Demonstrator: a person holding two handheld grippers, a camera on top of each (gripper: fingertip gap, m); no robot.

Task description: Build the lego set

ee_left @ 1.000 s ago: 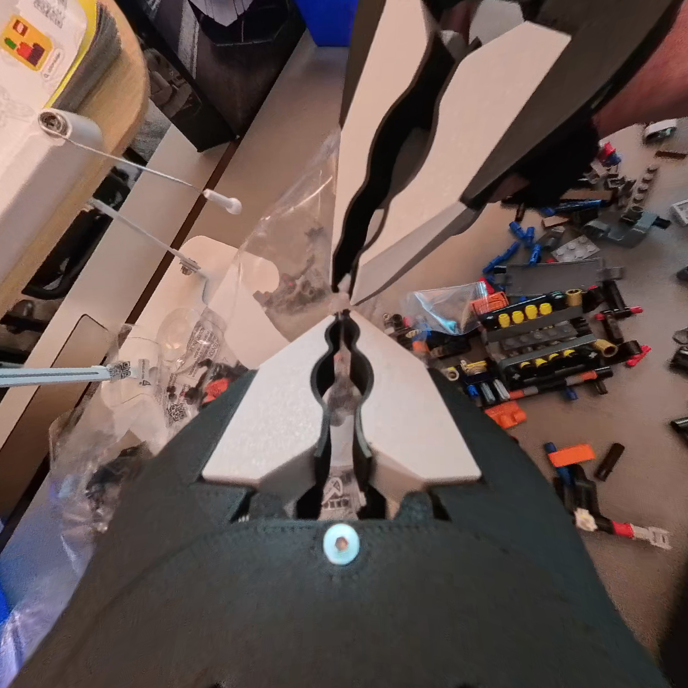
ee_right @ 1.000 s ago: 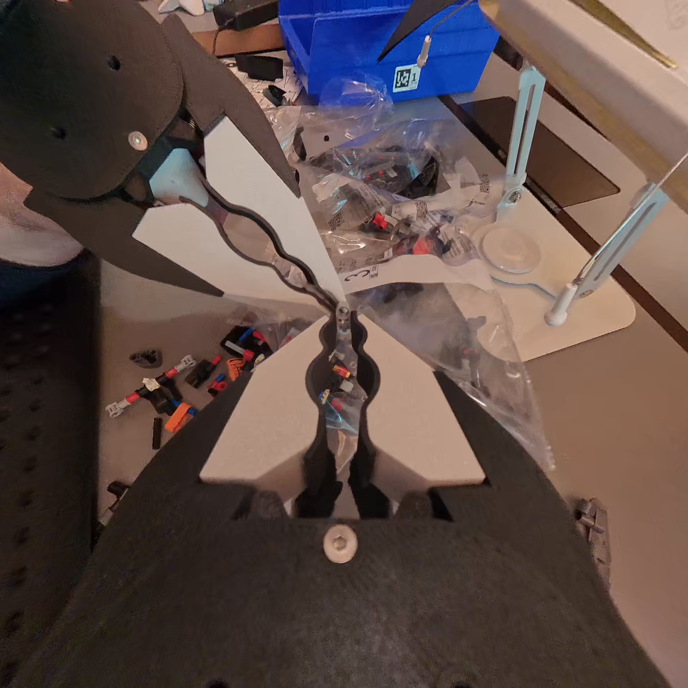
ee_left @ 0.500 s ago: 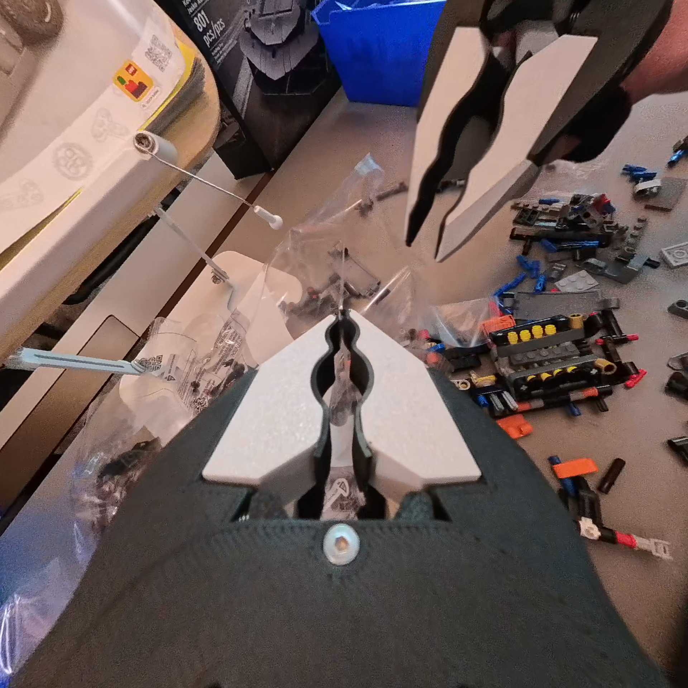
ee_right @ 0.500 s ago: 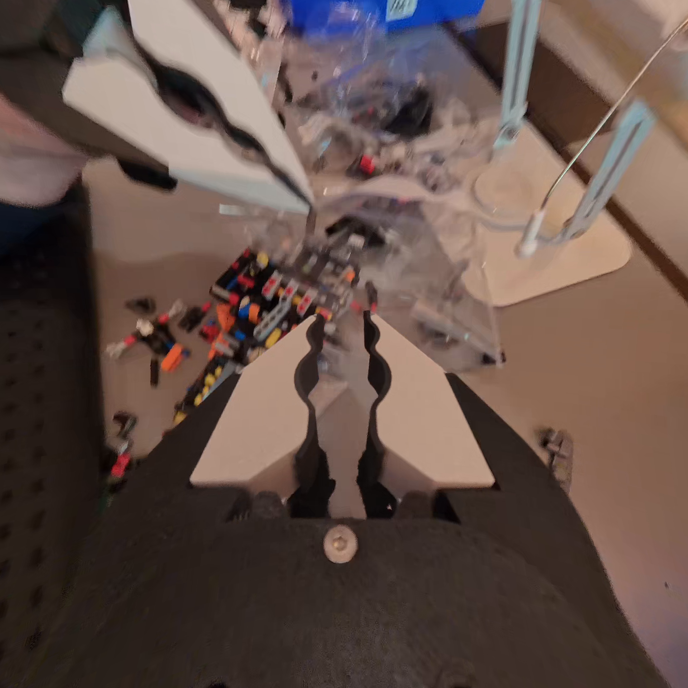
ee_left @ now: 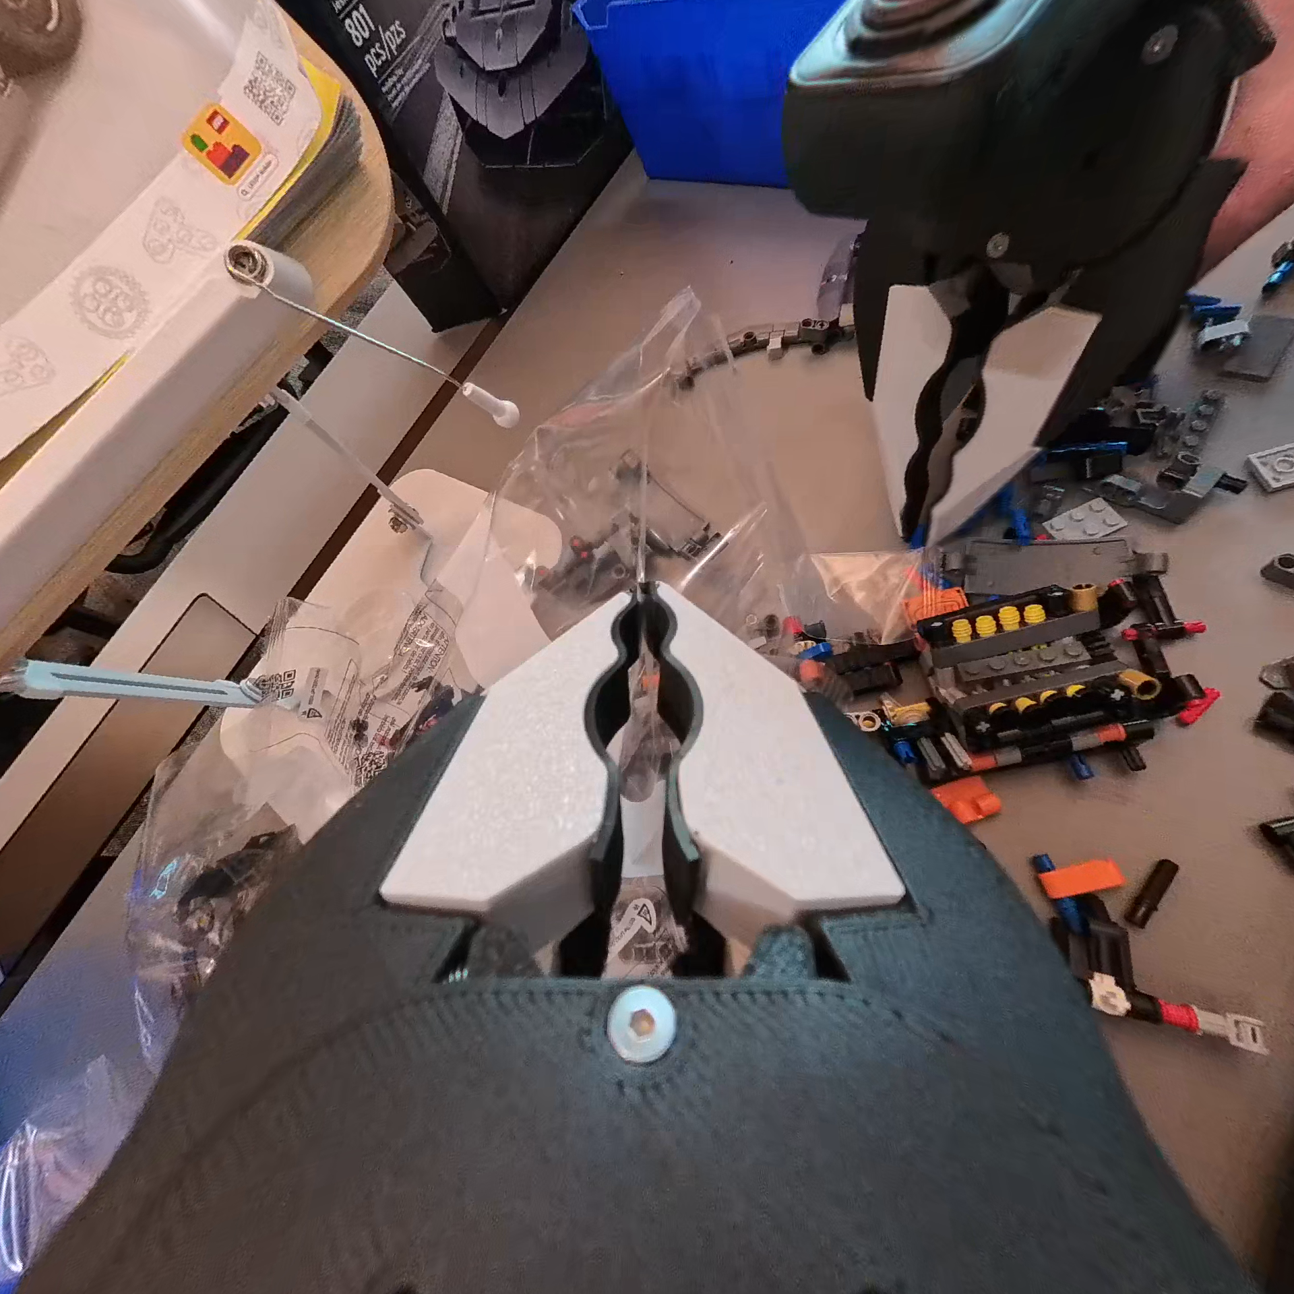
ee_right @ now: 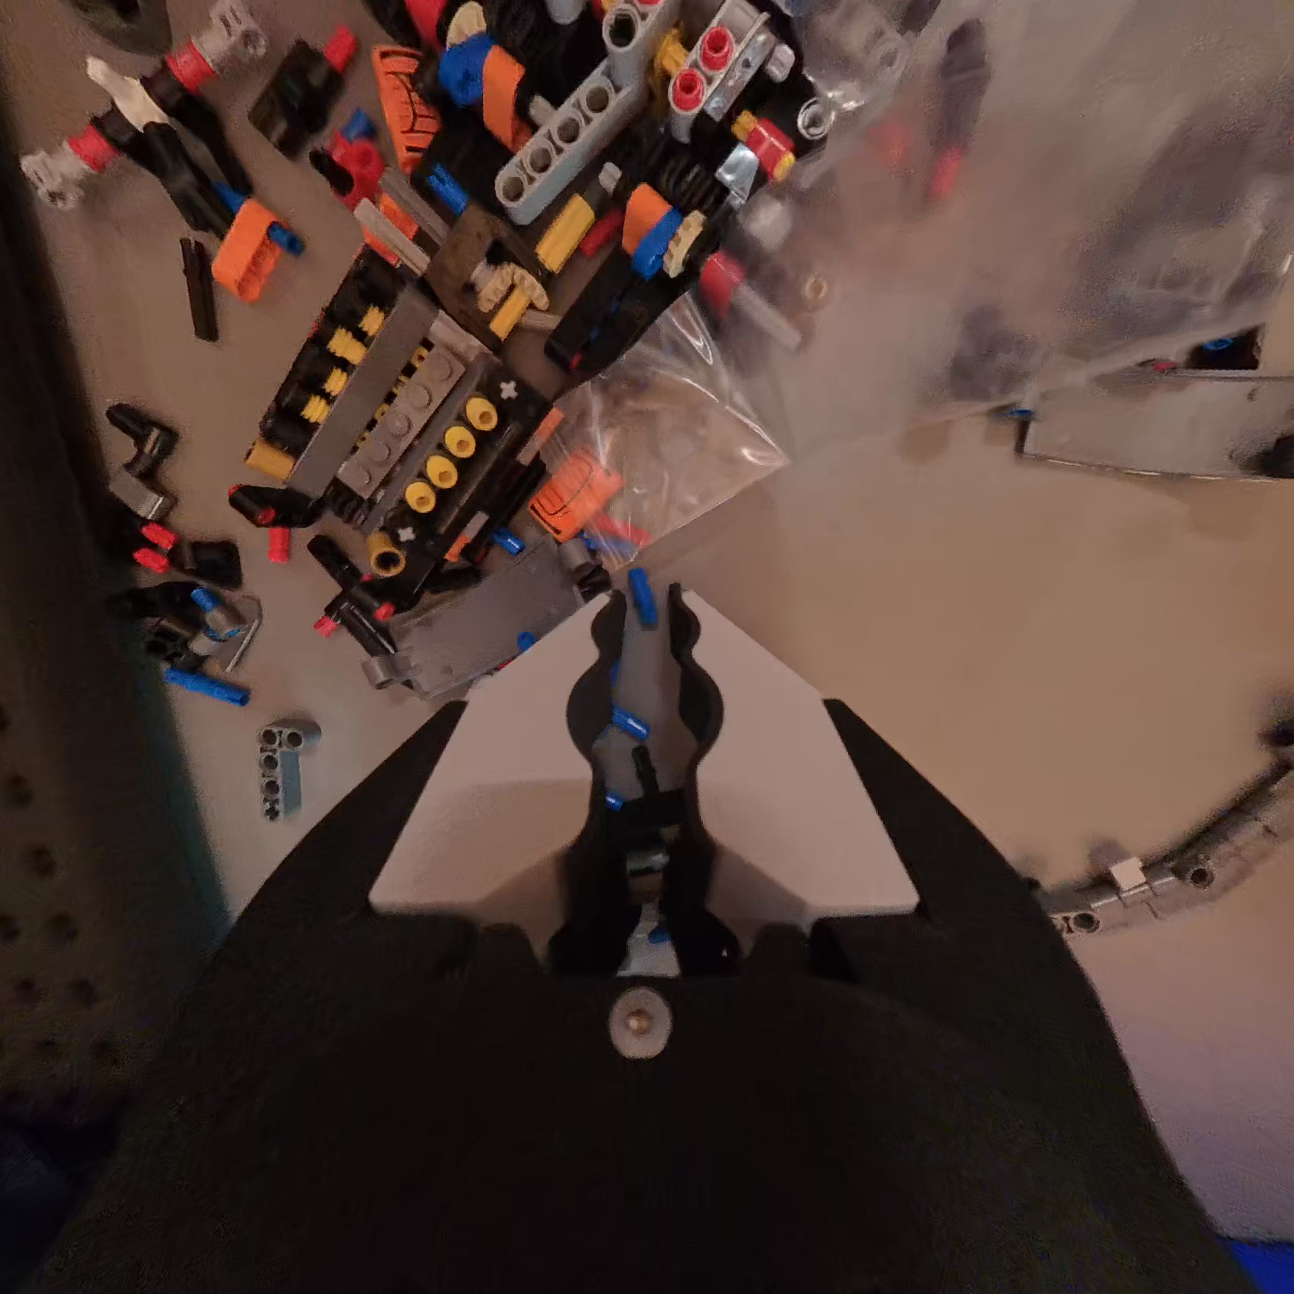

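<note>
My left gripper (ee_left: pixel 644 594) is shut on the edge of a clear plastic bag (ee_left: pixel 630 448) with dark Lego pieces inside, held above the table. My right gripper (ee_right: pixel 643 595) is narrowly open and points down at the table; a small blue pin (ee_right: pixel 641 596) lies between its tips, and I cannot tell if they touch it. It also shows in the left wrist view (ee_left: pixel 928 529), beside the partly built black, grey and yellow assembly (ee_left: pixel 1036 672) (ee_right: pixel 406 434). A grey panel (ee_right: pixel 476 630) lies just left of the right tips.
Loose pieces are scattered around the assembly. A small clear bag (ee_right: pixel 665 434) lies by it. A chain of grey links (ee_right: pixel 1155 875) curves at the right. An instruction booklet (ee_left: pixel 140 210), a black box (ee_left: pixel 490 105), a blue bin (ee_left: pixel 700 91) and more bags (ee_left: pixel 315 714) are at the left and back. The tips of one gripper are about 15 cm away from the tips of the other.
My right gripper let go of the bag, opened, and moved right and down to the loose pieces beside the assembly. My left gripper still holds the bag.
</note>
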